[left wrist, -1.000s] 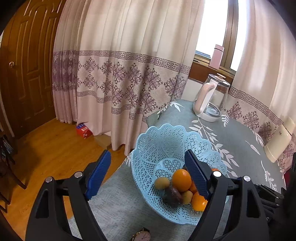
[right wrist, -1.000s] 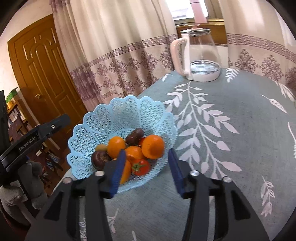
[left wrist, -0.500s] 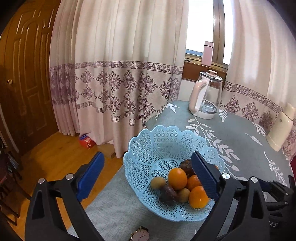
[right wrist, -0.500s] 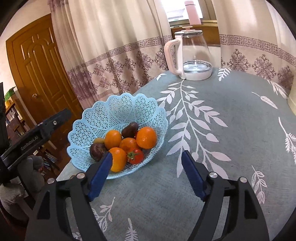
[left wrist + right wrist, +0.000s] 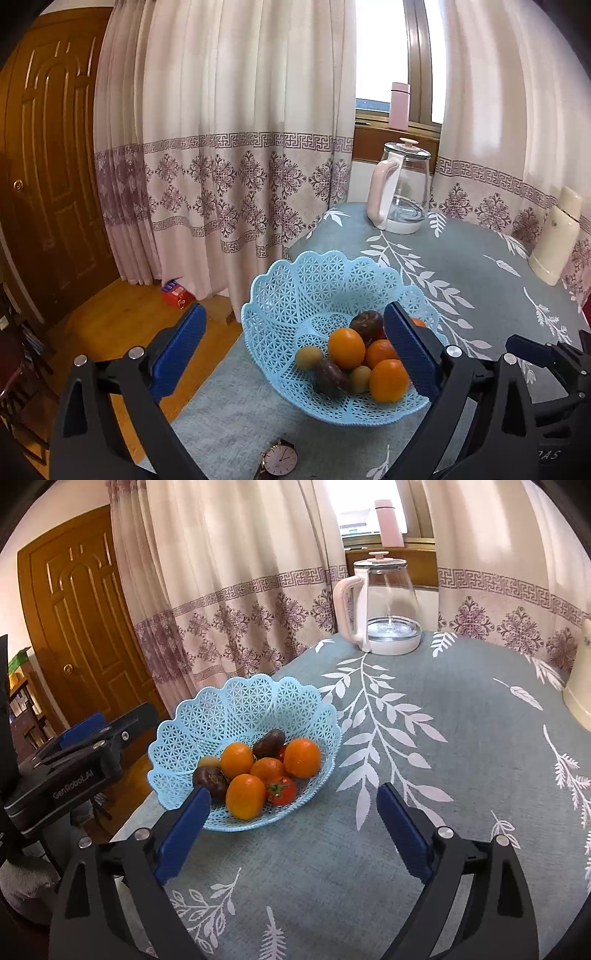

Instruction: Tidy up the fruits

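Observation:
A light blue lattice basket (image 5: 295, 295) (image 5: 251, 705) stands near the table's left edge. It holds several fruits: oranges (image 5: 346, 348) (image 5: 301, 757), a red tomato (image 5: 282, 790), dark brown passion fruits (image 5: 330, 374) (image 5: 269, 743) and small yellow-green fruits (image 5: 308, 357). My left gripper (image 5: 295, 349) is open and empty, hovering in front of the basket. My right gripper (image 5: 291, 823) is open and empty too, a little back from the basket's near rim. The left gripper's body (image 5: 70, 760) shows at the left of the right wrist view.
A glass kettle with a pink handle (image 5: 400, 192) (image 5: 380, 605) stands at the table's far end. A cream flask (image 5: 554, 236) is at the right. A wristwatch (image 5: 279, 459) lies near the front edge. Curtains, a wooden door and floor lie left of the table.
Both grippers have drawn back and up from the basket. The right gripper's jaws have spread wider. The fruits in the basket stay put.

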A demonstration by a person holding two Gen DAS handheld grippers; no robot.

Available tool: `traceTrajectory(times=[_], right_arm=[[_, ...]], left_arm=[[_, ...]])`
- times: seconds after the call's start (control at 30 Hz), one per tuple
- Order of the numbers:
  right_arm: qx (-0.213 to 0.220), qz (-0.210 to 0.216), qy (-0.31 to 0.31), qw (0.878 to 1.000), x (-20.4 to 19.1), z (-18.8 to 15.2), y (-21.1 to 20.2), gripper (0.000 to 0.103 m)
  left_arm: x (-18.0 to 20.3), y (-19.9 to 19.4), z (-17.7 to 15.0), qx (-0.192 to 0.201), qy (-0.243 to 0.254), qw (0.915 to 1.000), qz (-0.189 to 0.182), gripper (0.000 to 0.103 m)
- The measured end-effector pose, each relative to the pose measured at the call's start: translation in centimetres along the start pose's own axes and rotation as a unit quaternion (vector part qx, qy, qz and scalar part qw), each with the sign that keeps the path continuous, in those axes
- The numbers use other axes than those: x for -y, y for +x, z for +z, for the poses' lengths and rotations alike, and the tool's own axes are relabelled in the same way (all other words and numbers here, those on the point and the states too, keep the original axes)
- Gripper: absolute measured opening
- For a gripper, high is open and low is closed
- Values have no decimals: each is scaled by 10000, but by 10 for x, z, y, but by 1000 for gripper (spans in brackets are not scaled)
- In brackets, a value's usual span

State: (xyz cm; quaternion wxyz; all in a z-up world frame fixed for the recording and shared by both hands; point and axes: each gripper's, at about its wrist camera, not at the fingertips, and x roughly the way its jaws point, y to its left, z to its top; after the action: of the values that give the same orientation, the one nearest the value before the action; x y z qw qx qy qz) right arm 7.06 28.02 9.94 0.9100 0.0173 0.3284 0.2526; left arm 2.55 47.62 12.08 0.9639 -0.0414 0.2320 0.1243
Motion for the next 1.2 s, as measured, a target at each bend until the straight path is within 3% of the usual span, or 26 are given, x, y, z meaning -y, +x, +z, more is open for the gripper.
traceTrajectory(times=[0.43, 1.2], right_arm=[[320, -385, -204, 9985, -10, -5, -18, 98], [299, -567, -261, 9976, -16, -9, -17, 98]], left_arm=[[9, -18, -2, 131, 188, 9997, -28, 99], [8, -17, -16, -52, 315, 9993, 174, 99]])
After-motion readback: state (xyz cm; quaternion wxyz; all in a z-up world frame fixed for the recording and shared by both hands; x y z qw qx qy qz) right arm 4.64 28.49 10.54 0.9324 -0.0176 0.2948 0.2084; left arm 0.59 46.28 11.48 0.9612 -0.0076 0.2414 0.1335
